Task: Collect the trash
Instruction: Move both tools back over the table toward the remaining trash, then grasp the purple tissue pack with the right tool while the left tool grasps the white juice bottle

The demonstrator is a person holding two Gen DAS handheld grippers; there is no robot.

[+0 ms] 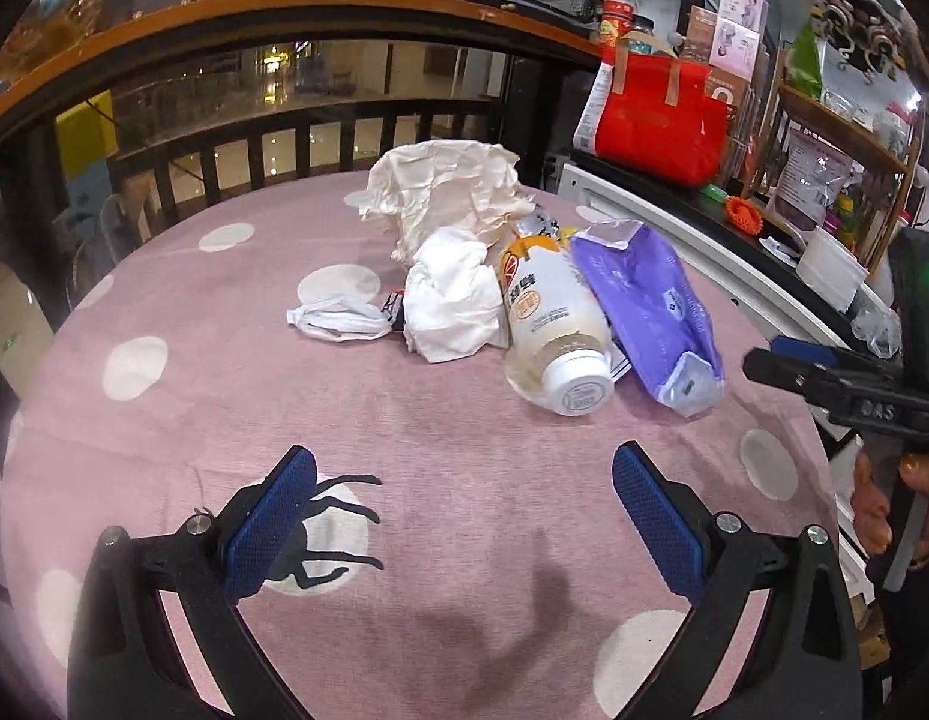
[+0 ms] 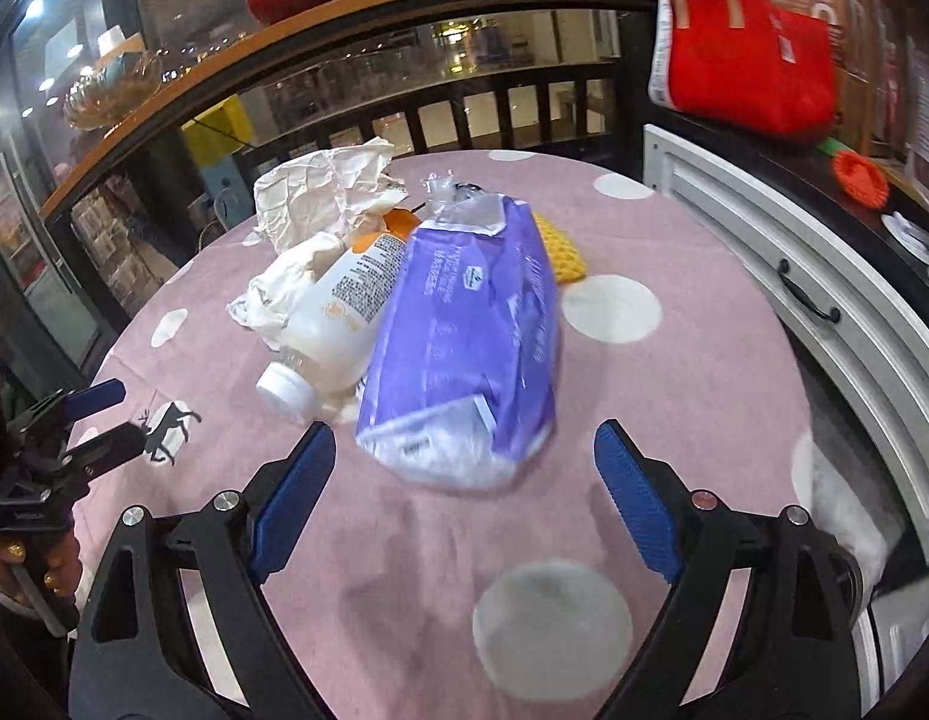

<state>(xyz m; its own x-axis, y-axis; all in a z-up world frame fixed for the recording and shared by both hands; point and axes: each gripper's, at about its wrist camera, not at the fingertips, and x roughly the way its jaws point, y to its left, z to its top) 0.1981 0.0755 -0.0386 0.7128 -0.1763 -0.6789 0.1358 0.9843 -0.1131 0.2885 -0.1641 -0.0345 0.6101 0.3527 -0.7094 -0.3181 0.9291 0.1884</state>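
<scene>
Left gripper [image 1: 464,516]: jaws spread wide, nothing between, above bare pink dotted counter [image 1: 164,432], short of bottle. Right gripper [image 2: 464,480]: jaws released, empty, just short of purple packet [image 2: 470,330]. White plastic bottle [image 1: 554,324]: on its side, cap toward grippers, touching purple packet's left edge. Crumpled tissue [image 1: 452,300]: against bottle's left. Crumpled paper [image 1: 446,192]: behind bottle. Yellow foam net [image 2: 563,249]: behind packet. Red bag [image 1: 656,126]: off counter, beyond bottle, on dark shelf.

The counter [image 1: 464,420] wears a pink cloth with white dots and a black deer. On it: cream crumpled paper [image 1: 446,192], white tissue [image 1: 452,300], white-and-orange bottle [image 1: 548,324], purple packet [image 2: 470,330], yellow mesh [image 2: 563,252]. Blue fingers [image 1: 269,531].
</scene>
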